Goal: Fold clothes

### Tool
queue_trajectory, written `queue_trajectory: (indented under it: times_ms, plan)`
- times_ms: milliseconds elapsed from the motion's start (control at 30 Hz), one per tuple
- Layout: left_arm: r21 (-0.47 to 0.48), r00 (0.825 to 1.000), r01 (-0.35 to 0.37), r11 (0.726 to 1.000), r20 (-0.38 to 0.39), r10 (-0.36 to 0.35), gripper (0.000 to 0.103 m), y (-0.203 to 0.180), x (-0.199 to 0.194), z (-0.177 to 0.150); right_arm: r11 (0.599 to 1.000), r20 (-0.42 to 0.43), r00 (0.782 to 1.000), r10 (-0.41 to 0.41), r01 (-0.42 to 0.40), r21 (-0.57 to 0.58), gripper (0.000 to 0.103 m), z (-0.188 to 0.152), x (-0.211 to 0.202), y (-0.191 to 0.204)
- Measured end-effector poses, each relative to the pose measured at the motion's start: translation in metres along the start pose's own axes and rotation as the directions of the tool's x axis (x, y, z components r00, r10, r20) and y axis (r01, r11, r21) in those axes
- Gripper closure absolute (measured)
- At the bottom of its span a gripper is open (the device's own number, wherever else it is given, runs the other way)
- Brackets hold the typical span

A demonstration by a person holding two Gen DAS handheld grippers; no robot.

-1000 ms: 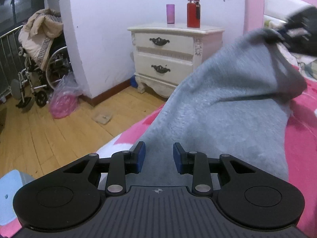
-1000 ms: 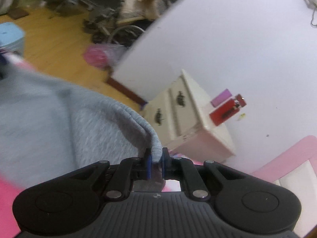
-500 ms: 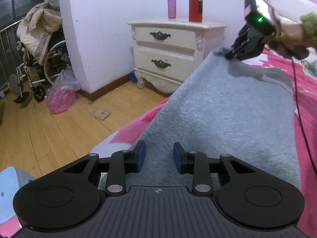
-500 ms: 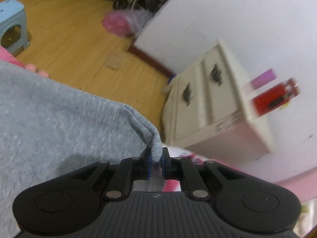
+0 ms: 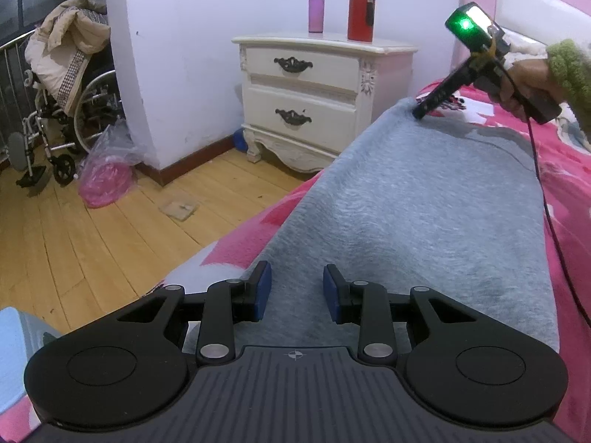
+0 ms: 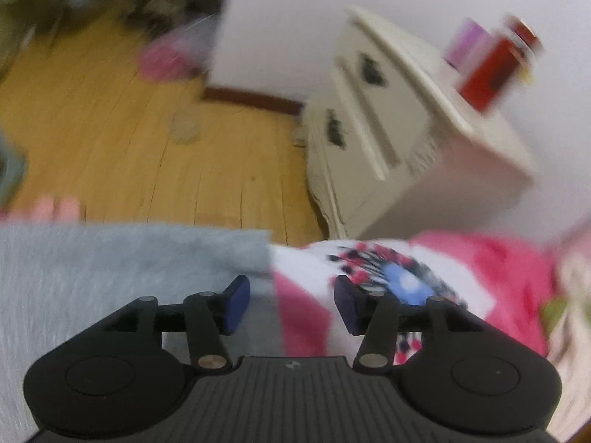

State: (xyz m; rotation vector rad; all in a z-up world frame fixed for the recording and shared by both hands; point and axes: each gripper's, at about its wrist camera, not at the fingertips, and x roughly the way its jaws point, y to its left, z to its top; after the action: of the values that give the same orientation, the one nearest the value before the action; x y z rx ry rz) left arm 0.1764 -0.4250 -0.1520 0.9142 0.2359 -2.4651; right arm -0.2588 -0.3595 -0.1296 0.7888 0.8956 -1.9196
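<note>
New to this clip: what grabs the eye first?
The grey garment spread across the pink blanket fills the left wrist view, with the left tool open over its near end. At its far corner the right tool points down, a green light on its body; its jaws are opening, and nothing is pinched between them in the right wrist view. Behind stands a cream nightstand with a red bottle.

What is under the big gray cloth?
The gray cloth lies on a pink patterned blanket, which shows around its edges. Whatever is beneath the cloth's middle is covered, so I cannot tell.
</note>
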Motion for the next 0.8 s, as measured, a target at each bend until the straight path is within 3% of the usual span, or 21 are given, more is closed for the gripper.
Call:
queue_trajectory:
  times_ms: [133, 233, 333, 433, 533, 667, 800]
  plan:
    - [-0.008, 1.0, 0.001, 1.0, -0.001, -0.001, 0.071, 0.0, 0.001, 0.0, 0.976, 0.0, 1.0, 0.008, -0.008, 0.22, 0.052, -0.004, -0.002, -0.036]
    - [-0.01, 1.0, 0.0, 1.0, -0.001, 0.0, 0.071, 0.0, 0.001, 0.0, 0.934, 0.101, 0.99, 0.1, -0.128, 0.332, 0.054, -0.01, -0.023, -0.048]
    - [-0.01, 1.0, -0.005, 1.0, 0.001, 0.005, 0.071, 0.0, 0.001, -0.001, 0.892, 0.192, 0.94, 0.283, -0.332, 0.308, 0.055, -0.011, -0.035, -0.039]
    - [-0.011, 1.0, -0.011, 1.0, 0.003, 0.011, 0.071, -0.002, 0.001, -0.001, 0.875, 0.144, 0.92, 0.365, -0.392, 0.284, 0.057, -0.01, -0.019, -0.02]
    - [-0.007, 1.0, -0.015, 1.0, 0.003, 0.015, 0.071, -0.002, 0.001, -0.001, 0.891, 0.086, 0.966, 0.245, -0.259, 0.374, 0.063, -0.008, 0.01, -0.022]
    - [-0.006, 1.0, -0.011, 1.0, -0.001, 0.011, 0.071, -0.001, 0.001, -0.001, 0.789, 0.108, 0.99, 0.087, -0.134, 0.599, 0.063, -0.021, 0.009, -0.057]
    - [-0.013, 1.0, -0.008, 1.0, -0.006, 0.008, 0.07, 0.0, 0.001, 0.0, 0.731, 0.121, 0.993, 0.015, -0.093, 0.676, 0.063, -0.055, -0.041, -0.088]
